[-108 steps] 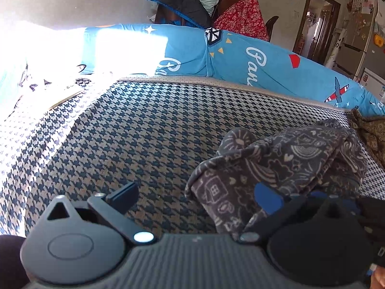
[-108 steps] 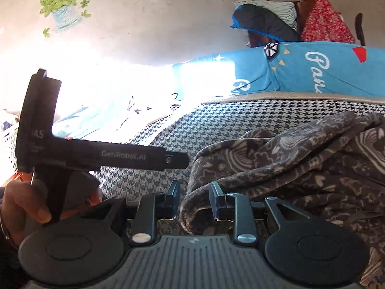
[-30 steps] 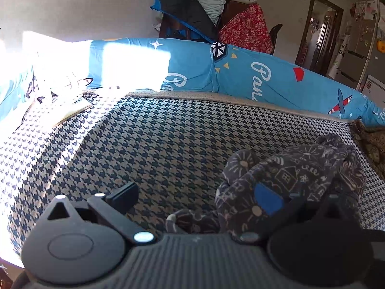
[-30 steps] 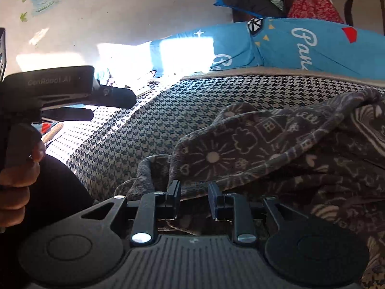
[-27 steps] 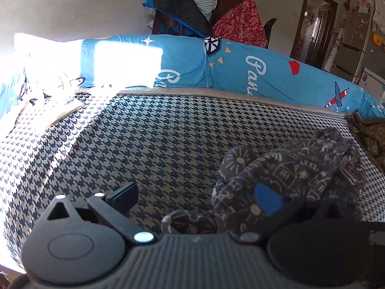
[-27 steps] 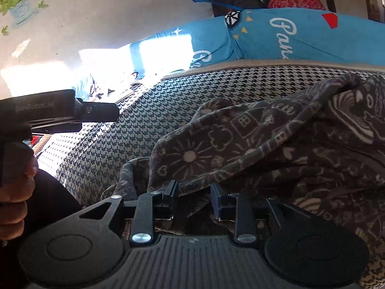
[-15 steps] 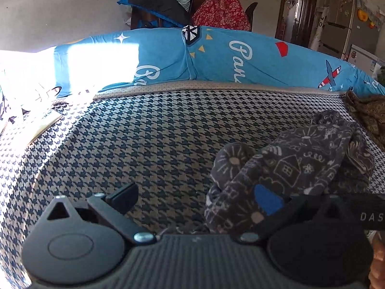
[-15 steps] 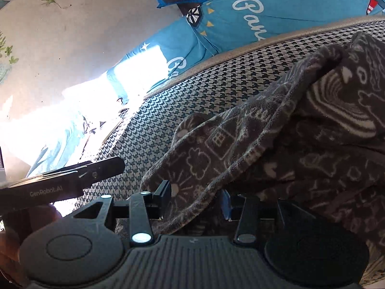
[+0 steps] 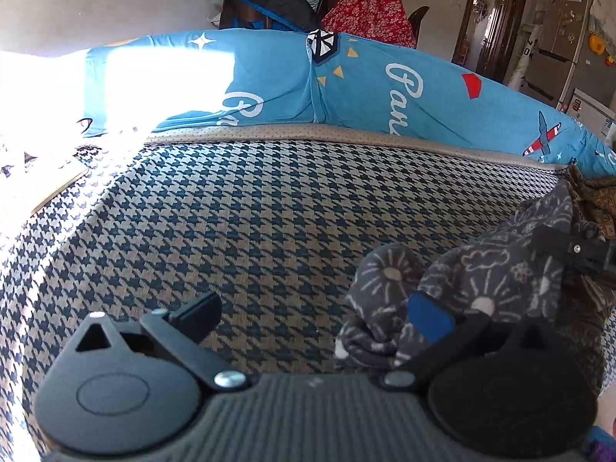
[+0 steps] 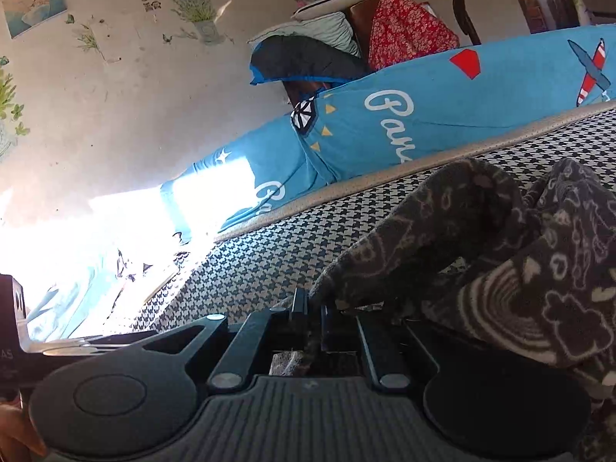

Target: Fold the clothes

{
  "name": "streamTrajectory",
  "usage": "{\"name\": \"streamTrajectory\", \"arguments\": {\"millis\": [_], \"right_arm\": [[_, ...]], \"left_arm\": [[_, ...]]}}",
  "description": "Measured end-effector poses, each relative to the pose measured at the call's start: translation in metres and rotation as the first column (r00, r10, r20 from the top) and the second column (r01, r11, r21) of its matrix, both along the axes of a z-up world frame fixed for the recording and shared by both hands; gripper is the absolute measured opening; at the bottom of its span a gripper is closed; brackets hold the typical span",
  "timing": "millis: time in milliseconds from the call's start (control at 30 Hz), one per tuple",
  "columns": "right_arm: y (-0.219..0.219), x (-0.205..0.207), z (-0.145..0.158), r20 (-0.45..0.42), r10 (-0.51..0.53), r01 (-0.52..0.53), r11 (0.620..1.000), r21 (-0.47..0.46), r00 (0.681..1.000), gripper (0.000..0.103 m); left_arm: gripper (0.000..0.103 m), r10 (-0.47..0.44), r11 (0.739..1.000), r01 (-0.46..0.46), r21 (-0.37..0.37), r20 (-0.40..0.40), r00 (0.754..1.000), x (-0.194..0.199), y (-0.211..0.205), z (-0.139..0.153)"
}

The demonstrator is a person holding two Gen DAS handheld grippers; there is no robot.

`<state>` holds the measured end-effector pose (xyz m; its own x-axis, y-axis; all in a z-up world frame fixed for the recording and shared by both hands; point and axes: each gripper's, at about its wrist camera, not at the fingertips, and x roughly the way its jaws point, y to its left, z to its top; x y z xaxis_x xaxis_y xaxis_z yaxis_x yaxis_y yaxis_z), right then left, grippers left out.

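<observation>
Garment (image 10: 500,254) is bunched on the mat (image 9: 250,211), pinched tight between right gripper (image 10: 313,310) jaws; left gripper (image 9: 308,312) gapes wide, cloth draped over its right finger.

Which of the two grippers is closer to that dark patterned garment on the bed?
Right. The right gripper is shut on the dark patterned garment; the left gripper is open, one finger touching its edge.
</observation>
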<state>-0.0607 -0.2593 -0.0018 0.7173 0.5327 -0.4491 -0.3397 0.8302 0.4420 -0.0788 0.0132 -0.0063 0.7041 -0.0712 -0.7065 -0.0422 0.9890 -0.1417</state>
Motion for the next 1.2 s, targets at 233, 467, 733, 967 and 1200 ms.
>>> {"name": "streamTrajectory", "arguments": {"millis": [233,467,733,967,1200], "right_arm": [[-0.031,0.02,0.009,0.017,-0.148,0.147,0.988,0.05,0.989,0.008],[-0.065,0.019,0.017,0.052,-0.323,0.321,0.946,0.038,0.945,0.008],[-0.097,0.009,0.024,0.088,-0.551,0.556,0.831,-0.036,0.83,0.008],[-0.117,0.005,0.026,0.091,-0.696,0.702,0.701,-0.126,0.712,0.008],[-0.135,-0.003,0.031,0.04,-0.679,0.68,0.73,-0.058,0.733,0.024]], "left_arm": [[0.103,-0.008,1.0,0.008,0.004,-0.006,1.0,0.002,-0.002,-0.004],[0.103,-0.026,1.0,0.026,-0.007,-0.013,1.0,0.004,-0.004,-0.008],[0.103,-0.022,1.0,0.022,-0.015,-0.018,1.0,0.004,-0.004,-0.008],[0.103,-0.013,1.0,0.013,-0.007,-0.026,1.0,0.005,-0.005,-0.01],[0.103,-0.012,1.0,0.012,0.01,-0.04,0.999,0.013,-0.009,-0.013]]}}
